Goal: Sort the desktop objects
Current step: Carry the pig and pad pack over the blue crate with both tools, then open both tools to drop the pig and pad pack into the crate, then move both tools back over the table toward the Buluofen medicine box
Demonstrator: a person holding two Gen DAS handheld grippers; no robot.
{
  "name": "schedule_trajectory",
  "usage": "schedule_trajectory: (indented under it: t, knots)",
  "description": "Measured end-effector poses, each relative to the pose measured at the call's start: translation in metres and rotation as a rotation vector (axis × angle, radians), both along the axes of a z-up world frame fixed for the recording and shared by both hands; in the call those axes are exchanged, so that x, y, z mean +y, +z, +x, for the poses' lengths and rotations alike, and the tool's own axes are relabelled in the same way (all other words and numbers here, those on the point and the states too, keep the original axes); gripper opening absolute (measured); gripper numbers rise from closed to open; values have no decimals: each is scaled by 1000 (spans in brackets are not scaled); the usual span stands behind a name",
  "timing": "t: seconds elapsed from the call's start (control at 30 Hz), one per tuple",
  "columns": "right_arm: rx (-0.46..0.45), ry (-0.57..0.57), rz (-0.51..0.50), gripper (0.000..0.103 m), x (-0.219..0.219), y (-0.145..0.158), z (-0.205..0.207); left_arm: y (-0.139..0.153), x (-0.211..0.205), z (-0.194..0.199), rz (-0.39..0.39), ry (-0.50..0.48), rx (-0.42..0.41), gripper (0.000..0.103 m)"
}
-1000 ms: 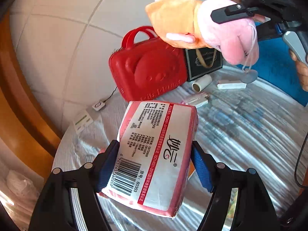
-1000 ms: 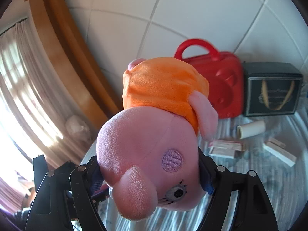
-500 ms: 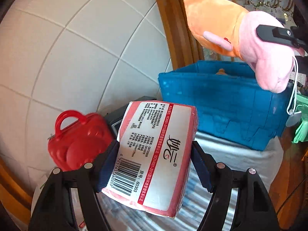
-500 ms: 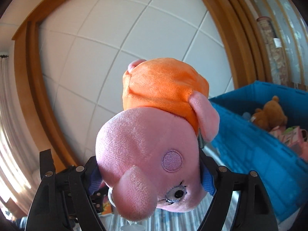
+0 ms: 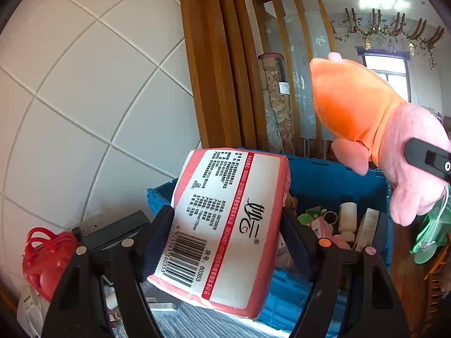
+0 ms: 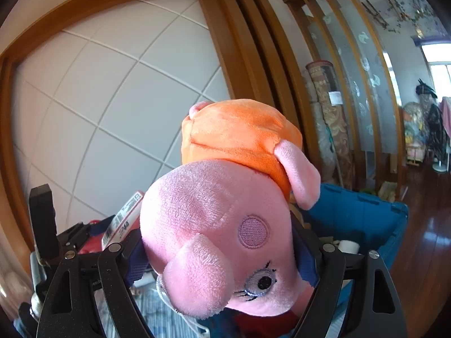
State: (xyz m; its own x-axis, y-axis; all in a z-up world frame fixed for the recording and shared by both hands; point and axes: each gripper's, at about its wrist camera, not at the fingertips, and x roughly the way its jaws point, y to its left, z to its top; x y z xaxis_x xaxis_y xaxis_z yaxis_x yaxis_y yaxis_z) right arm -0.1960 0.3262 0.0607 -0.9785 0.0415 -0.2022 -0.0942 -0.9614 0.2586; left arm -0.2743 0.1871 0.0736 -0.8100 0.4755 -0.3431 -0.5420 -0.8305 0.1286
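My left gripper [image 5: 225, 242] is shut on a pink and white tissue pack [image 5: 225, 225] with a barcode, held in the air in front of a blue storage bin [image 5: 338, 180]. My right gripper [image 6: 222, 256] is shut on a pink pig plush toy [image 6: 225, 236] in an orange dress, held upside down. The plush also shows in the left wrist view [image 5: 380, 129], up at the right above the bin. The bin also shows in the right wrist view [image 6: 360, 211], behind the plush.
The bin holds several items, among them a white bottle [image 5: 348, 214]. A red toy case [image 5: 42, 259] and a dark box [image 5: 118, 228] stand by the white tiled wall at the left. A striped tablecloth [image 5: 191, 324] lies below.
Both grippers have swung right with their loads, away from the red case. The blue bin is now nearer and I see into its open top.
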Motion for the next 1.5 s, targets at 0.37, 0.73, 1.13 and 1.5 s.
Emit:
schedule_trajectory:
  t: [0.37, 0.73, 1.13, 1.5]
  knots:
    - [-16, -157, -49, 94, 88, 10, -37, 40, 103, -41, -78, -31, 51, 85]
    - [49, -154, -29, 103, 86, 1, -11, 40, 88, -48, 8, 122, 77, 92]
    - [37, -127, 105, 103, 33, -9, -11, 12, 32, -21, 15, 300, 114, 92]
    - [36, 6, 113, 103, -10, -16, -18, -6, -39, -2, 29, 445, 95, 92]
